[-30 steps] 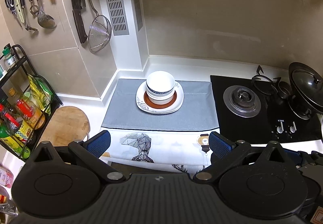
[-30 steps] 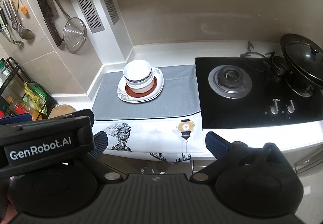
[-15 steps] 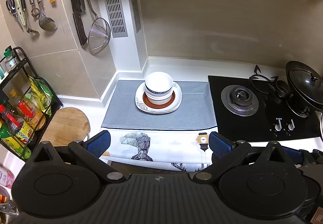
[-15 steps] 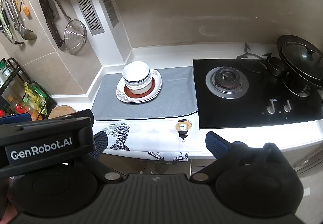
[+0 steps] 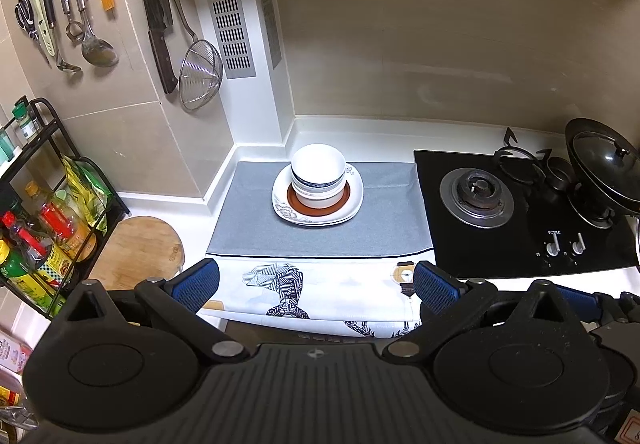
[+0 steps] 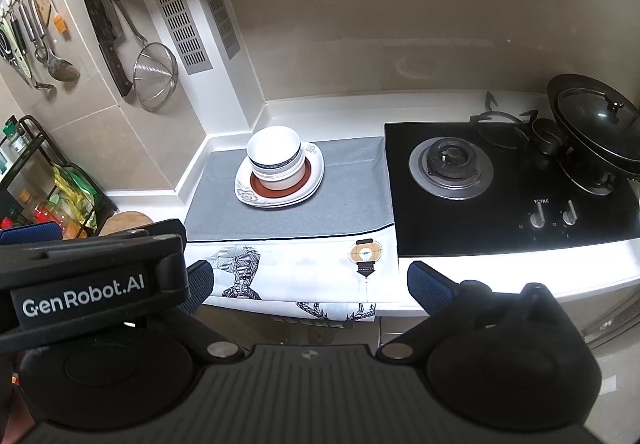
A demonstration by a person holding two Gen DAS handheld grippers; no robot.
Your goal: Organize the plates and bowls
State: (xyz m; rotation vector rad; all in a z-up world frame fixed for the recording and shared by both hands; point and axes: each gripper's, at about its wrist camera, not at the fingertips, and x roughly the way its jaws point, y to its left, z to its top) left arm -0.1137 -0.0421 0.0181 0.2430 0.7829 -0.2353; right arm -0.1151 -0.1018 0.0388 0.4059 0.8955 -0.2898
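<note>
Right wrist view alone: left tongs (image 6: 100, 268) beside empty, wide-spread right tongs (image 6: 308, 278); left's spread unclear there.

The white countertop (image 5: 400, 132) carries a grey mat (image 5: 248, 228) whose printed white edge hangs over the front. A black gas hob (image 5: 520, 244) sits just right of the mat, a round wooden board (image 5: 136, 248) to its left, beside a black condiment rack (image 5: 44, 212).
</note>
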